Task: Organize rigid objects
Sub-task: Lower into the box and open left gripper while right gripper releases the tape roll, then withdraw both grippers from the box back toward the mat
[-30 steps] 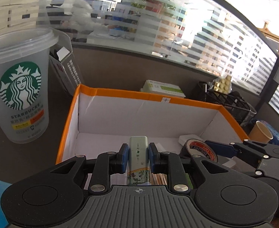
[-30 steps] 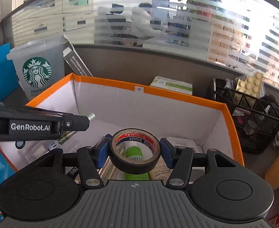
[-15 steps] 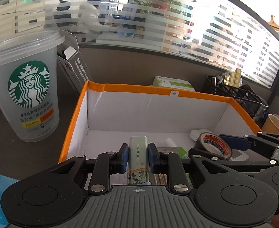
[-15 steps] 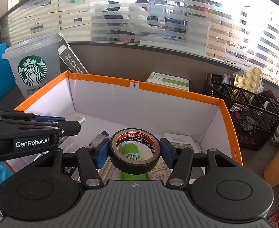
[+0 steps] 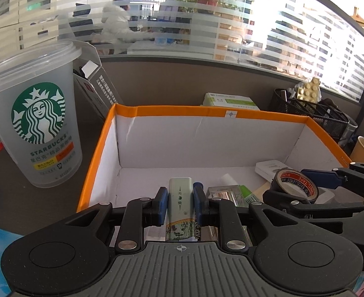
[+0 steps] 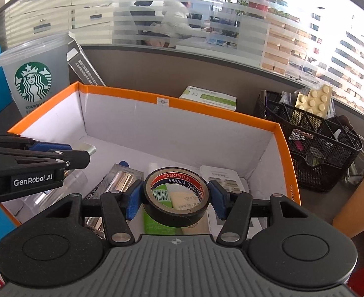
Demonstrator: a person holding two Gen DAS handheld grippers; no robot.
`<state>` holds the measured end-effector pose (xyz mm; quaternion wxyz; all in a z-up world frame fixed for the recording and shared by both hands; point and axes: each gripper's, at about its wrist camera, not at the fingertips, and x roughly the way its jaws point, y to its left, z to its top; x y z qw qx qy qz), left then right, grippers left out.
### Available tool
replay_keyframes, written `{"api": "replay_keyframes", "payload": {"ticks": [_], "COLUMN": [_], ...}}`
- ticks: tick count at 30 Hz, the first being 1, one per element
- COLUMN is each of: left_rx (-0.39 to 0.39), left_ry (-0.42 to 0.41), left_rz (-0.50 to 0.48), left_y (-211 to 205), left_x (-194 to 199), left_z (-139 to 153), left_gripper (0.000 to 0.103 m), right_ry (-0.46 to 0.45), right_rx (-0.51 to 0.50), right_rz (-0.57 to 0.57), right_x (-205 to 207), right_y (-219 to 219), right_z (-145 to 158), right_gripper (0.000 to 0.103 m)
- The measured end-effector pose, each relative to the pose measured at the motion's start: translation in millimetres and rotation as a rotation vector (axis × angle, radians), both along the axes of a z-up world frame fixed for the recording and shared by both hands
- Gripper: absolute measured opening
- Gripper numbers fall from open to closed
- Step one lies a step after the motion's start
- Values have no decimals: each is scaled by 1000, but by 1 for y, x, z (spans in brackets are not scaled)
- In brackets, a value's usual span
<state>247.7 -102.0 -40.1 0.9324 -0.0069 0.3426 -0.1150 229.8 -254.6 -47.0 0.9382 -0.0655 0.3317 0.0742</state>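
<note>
Left gripper [image 5: 180, 204]: clamped on a slim tin [image 5: 180, 198], held over the box's near left part.
Right gripper [image 6: 175, 199]: pads pressed on a tape roll [image 6: 176, 199], held above the items in the box's near right.
Change: over the last second both tools have barely shifted; the left view has only swung a little, and neither load is released.
Meaning: both items look ready to be set down inside, I'd guess.
Pose: both point forward and down into the box.
Box [image 6: 206, 110]: orange-rimmed, already holding several items.
Far left: plastic cup [image 5: 37, 123].
</note>
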Motion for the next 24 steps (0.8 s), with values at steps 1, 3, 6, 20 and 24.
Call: {"api": "replay_keyframes", "payload": {"ticks": [1,3,6,20,24], "left_rx": [0,10,15,-47,-66], "left_ry": [1,0,4,22,-80], "left_rz": [0,0,-3,6,13], "left_y": [0,-2,-4,1,15], "left_x": [0,0,0,-5,-29], "left_z": [0,0,-1,7,36], "left_gripper": [20,20,20,25,50], "right_ry": [4,14,26,-8,-126], "right_rx": [-5,-12,-14,-5,1], "right_rz": [0,-1,0,-6,-26], "right_x": [0,1,1,-4,-29], "right_y": [0,-1,-2,-3,-2], "right_z": [0,-1,-2,4,33], "right_gripper": [54,54,54,63,63]}}
